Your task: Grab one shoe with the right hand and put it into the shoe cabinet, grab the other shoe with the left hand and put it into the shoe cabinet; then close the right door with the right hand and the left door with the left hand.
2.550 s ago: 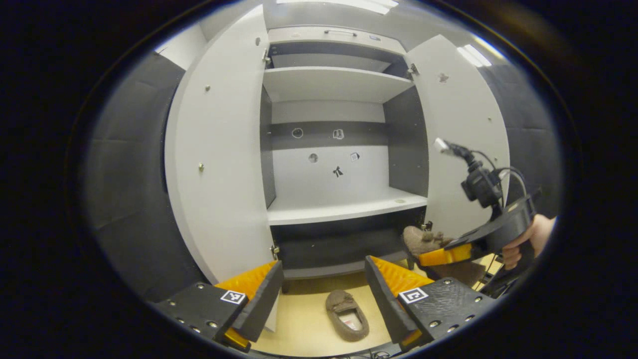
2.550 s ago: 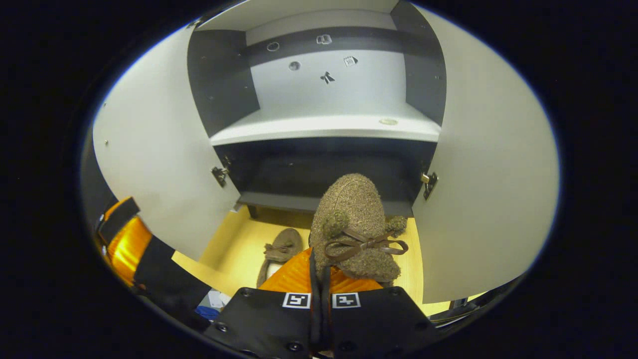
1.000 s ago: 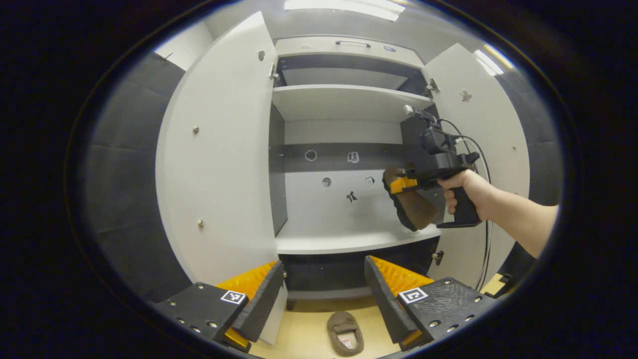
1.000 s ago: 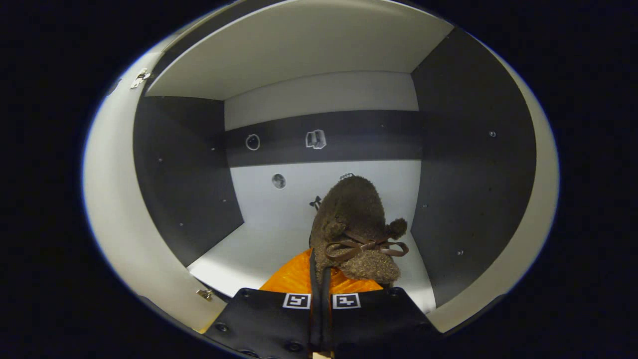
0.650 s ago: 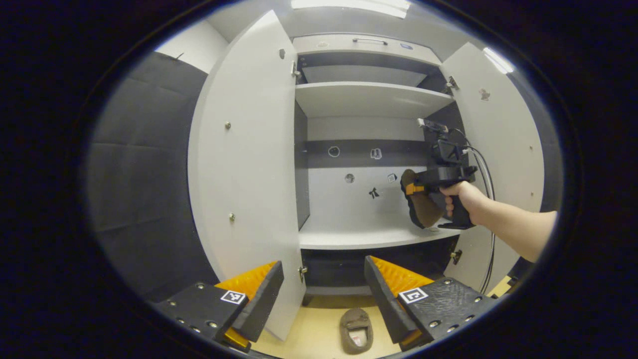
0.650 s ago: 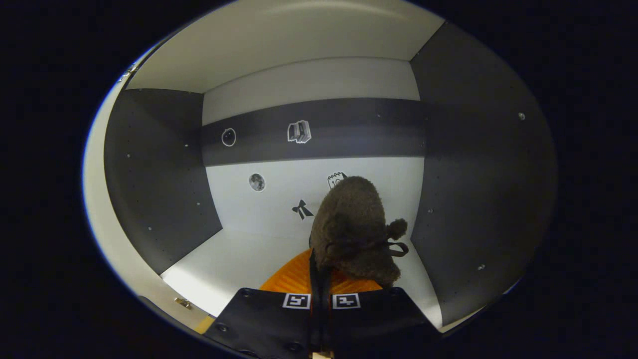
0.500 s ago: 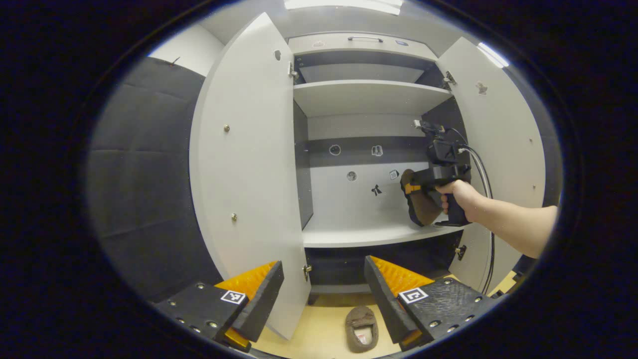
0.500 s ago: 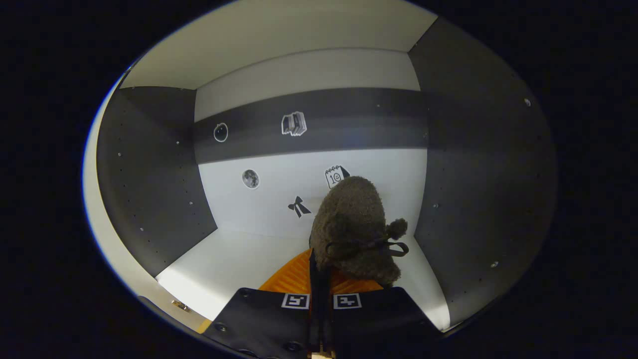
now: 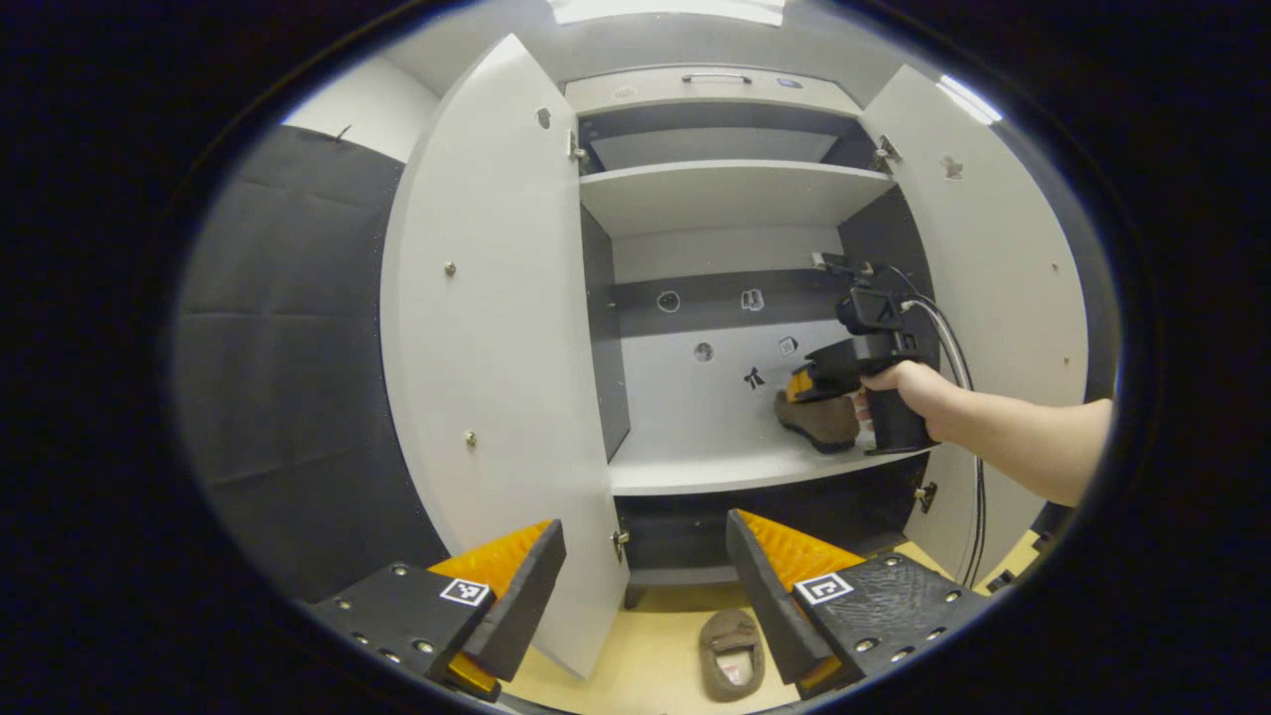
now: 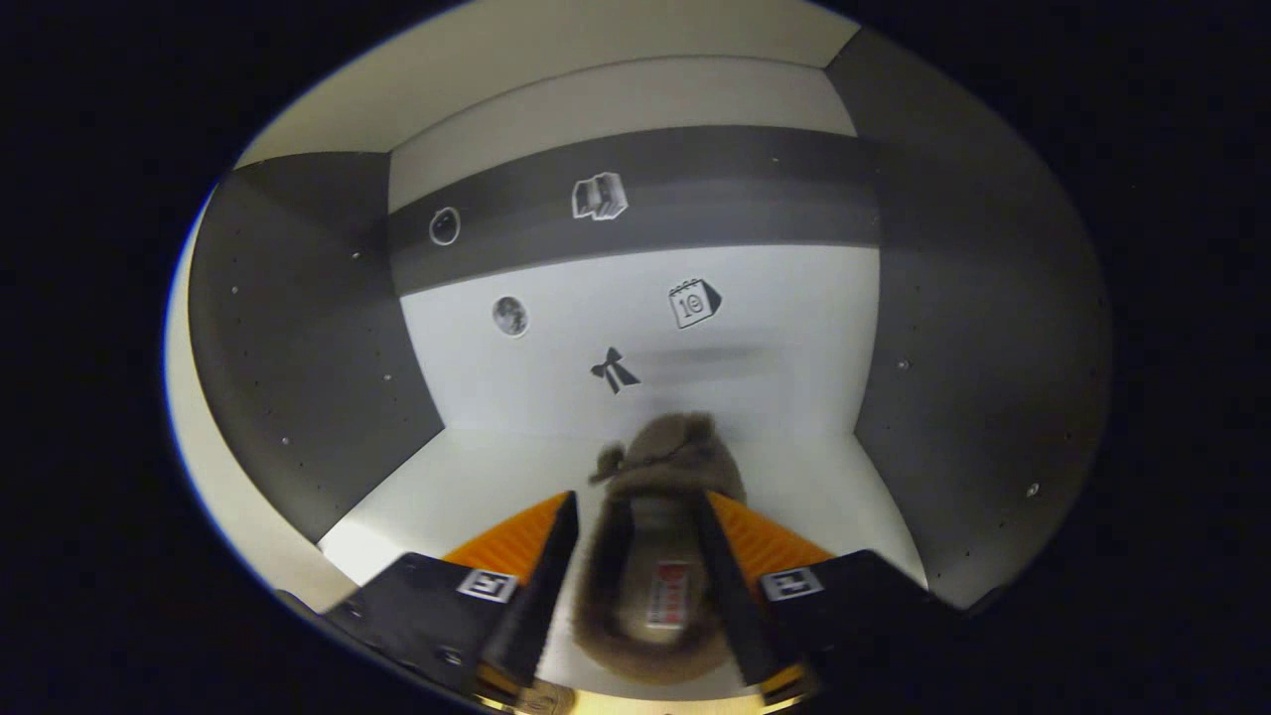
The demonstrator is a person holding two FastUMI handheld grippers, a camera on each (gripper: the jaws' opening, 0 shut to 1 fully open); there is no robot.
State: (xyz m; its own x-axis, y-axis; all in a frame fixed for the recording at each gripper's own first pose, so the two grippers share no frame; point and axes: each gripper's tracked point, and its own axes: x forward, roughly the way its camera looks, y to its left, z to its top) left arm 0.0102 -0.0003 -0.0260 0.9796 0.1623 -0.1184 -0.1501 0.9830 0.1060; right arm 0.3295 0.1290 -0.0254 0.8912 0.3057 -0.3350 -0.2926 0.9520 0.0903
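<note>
Left gripper [image 9: 645, 586]: fingers spread wide, nothing between them, held low in front of the shoe cabinet [image 9: 730, 194].

Left door [image 9: 496, 338]: swung open, standing at the left of the opening.

Floor [image 9: 655, 665]: a brown fuzzy slipper [image 9: 732, 655] lies sole down just in front of the cabinet base, between the left gripper's fingers as seen in the left gripper view.

Middle shelf [image 9: 715, 462]: the other slipper [image 10: 655, 536] rests on it, toward the right side, toe pointing to the far wall.

Right gripper [image 10: 635, 566]: held by a hand [image 9: 909, 387] reaching into the middle compartment. Its fingers are parted and stand on either side of the slipper's heel. The picture is blurred here, so contact between the fingers and the slipper cannot be confirmed; they appear apart from it.

Right door [image 9: 1003, 298]: open, at the right of the opening, behind the forearm.
</note>
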